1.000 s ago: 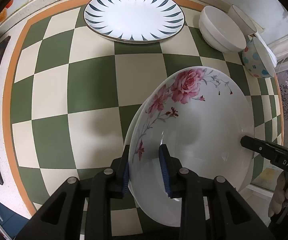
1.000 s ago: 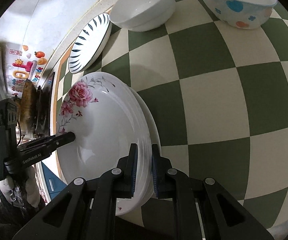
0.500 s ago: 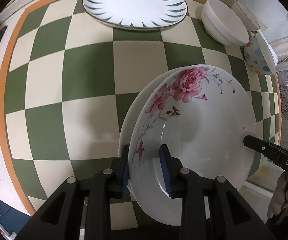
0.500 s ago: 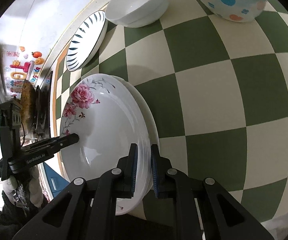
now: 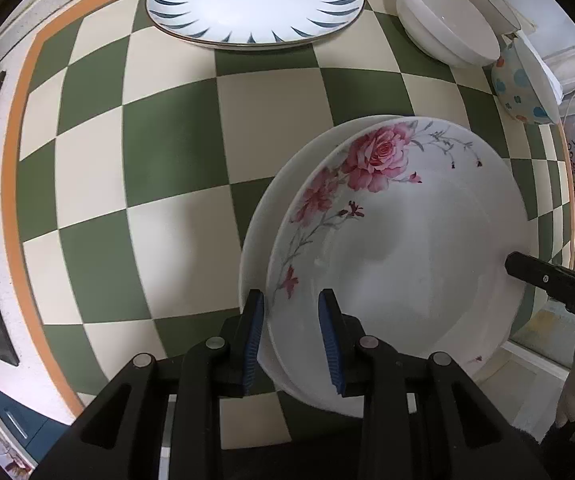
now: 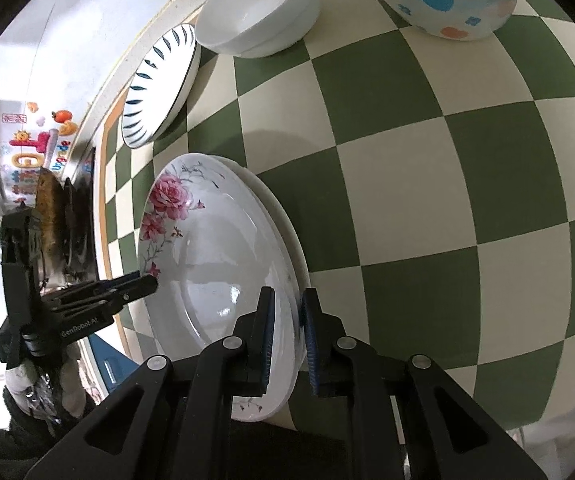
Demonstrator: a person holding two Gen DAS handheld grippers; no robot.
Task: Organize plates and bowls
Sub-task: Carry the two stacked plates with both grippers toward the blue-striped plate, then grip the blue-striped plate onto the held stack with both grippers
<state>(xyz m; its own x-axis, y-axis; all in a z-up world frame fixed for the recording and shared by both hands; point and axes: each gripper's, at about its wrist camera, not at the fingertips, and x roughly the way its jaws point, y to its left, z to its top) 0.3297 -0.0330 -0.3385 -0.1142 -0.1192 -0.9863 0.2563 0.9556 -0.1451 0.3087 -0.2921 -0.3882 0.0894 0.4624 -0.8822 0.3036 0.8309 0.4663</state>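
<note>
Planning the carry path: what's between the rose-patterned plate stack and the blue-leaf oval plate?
Only bare green-and-cream checkered mat lies between the rose-patterned plate stack and the blue-leaf oval plate, in the left wrist view.

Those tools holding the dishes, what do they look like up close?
Both are matte black plastic with silver rivets. The left tool and right tool each carry two ribbed blue pads on their fingers. White lettering marks their sides. The person's hands wear pale gloves.
</note>
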